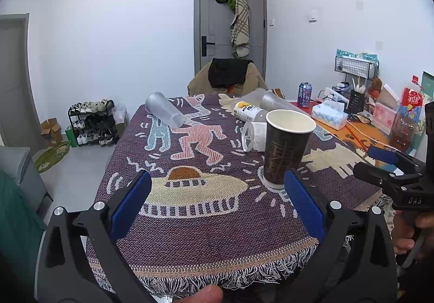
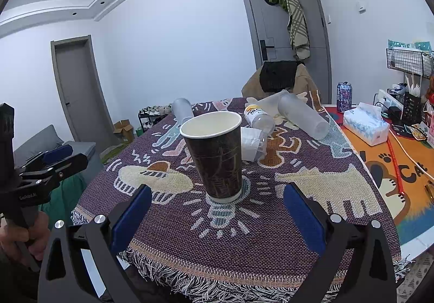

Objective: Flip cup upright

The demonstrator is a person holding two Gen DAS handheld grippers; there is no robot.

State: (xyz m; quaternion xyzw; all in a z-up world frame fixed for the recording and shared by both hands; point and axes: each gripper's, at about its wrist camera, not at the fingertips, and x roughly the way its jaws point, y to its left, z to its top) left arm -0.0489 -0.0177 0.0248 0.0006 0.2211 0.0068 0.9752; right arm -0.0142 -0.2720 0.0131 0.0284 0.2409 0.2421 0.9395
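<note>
It was plainly someone's home, a lived-in flat. A grey entry door [image 1: 230,18] had a hat and a striped scarf [image 1: 240,19] hung on its hooks, and a shoe rack [image 1: 92,123] full of trainers stood against the white wall beside a cardboard box [image 1: 51,130]. A woven cartoon-patterned throw [image 2: 230,210] covered the table, with a tissue box [image 2: 364,123], a drinks can [image 2: 344,96] and snack packets crowding its far side. A grey sofa corner [image 1: 16,167] showed nearby.

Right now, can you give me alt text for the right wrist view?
A dark paper cup stands upright, mouth up, on a patterned woven tablecloth, centred ahead of the open right claw and untouched. Behind it lie a plastic bottle and frosted tumblers; the left claw waits at the left edge.
</note>
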